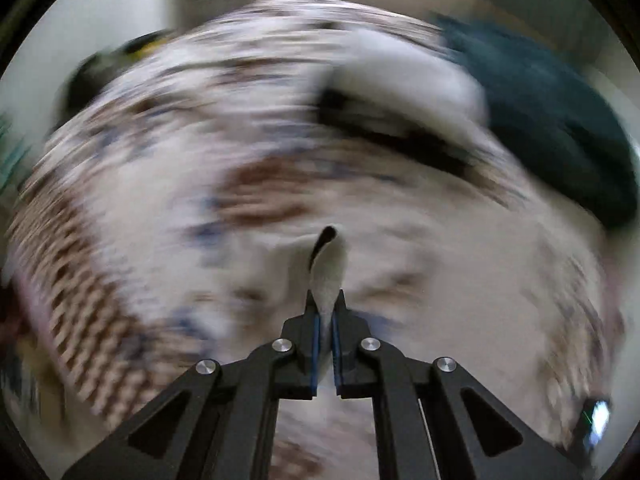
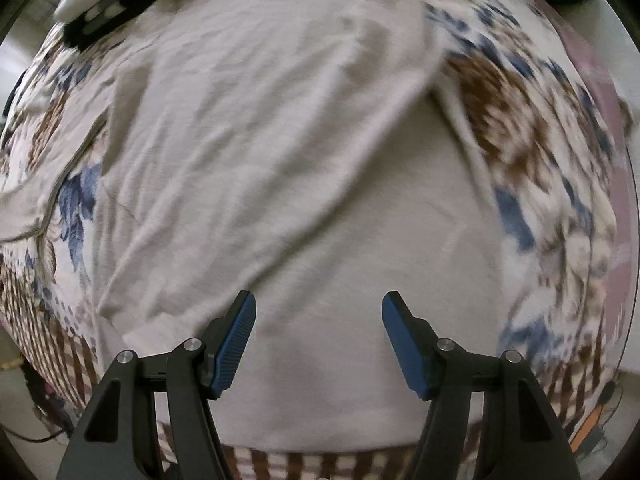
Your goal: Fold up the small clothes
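A beige garment (image 2: 280, 140) lies spread on a floral bedspread (image 2: 520, 120), with one side folded over diagonally toward the left. My right gripper (image 2: 319, 304) is open and empty, hovering just above the garment's near part. My left gripper (image 1: 325, 300) is shut on a pinched fold of the beige garment (image 1: 328, 268), held up above the bed. The left wrist view is heavily blurred by motion.
A white and black garment (image 1: 400, 92) and a dark teal garment (image 1: 560, 120) lie at the far side of the bed. The white and black one also shows in the right wrist view (image 2: 100, 4). The bedspread's brown checked border (image 2: 320, 460) marks the near edge.
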A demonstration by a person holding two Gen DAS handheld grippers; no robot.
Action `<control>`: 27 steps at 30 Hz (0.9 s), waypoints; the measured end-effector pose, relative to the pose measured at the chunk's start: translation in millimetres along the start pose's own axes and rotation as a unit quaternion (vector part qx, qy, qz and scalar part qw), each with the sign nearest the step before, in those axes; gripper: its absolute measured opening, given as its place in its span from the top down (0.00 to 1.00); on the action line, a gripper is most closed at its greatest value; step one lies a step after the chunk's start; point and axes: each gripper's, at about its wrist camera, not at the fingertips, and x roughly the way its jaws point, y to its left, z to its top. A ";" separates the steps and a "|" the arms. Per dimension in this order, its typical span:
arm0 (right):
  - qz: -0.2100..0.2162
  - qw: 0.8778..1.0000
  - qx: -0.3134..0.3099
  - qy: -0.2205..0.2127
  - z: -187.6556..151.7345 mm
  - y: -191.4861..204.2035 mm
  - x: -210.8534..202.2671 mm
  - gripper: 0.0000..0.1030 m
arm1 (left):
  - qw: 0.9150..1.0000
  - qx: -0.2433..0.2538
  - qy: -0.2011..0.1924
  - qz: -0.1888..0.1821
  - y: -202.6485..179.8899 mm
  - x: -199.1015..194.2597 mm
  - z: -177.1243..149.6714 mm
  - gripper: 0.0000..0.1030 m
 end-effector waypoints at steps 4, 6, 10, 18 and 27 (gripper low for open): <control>-0.008 0.999 0.052 0.013 -16.8 -53.9 -10.0 0.34 | 0.984 0.125 0.052 -0.118 -113.3 0.0 -38.0 0.97; -0.014 0.997 0.077 0.017 -26.1 -81.5 -14.5 0.34 | 0.969 0.177 0.075 -0.153 -157.9 -1.0 -62.2 0.97; -0.030 0.992 0.123 0.029 -47.9 -135.7 -18.1 0.34 | 0.934 0.268 0.134 -0.195 -216.0 6.8 -126.8 0.97; -0.029 0.986 0.156 0.041 -91.4 -202.5 -20.9 0.34 | 0.903 0.336 0.212 -0.165 -236.7 44.3 -183.8 0.91; 0.100 0.981 0.166 -0.009 -84.7 -230.4 -64.8 0.34 | 0.953 0.204 0.181 -0.132 -142.7 38.9 -124.3 0.29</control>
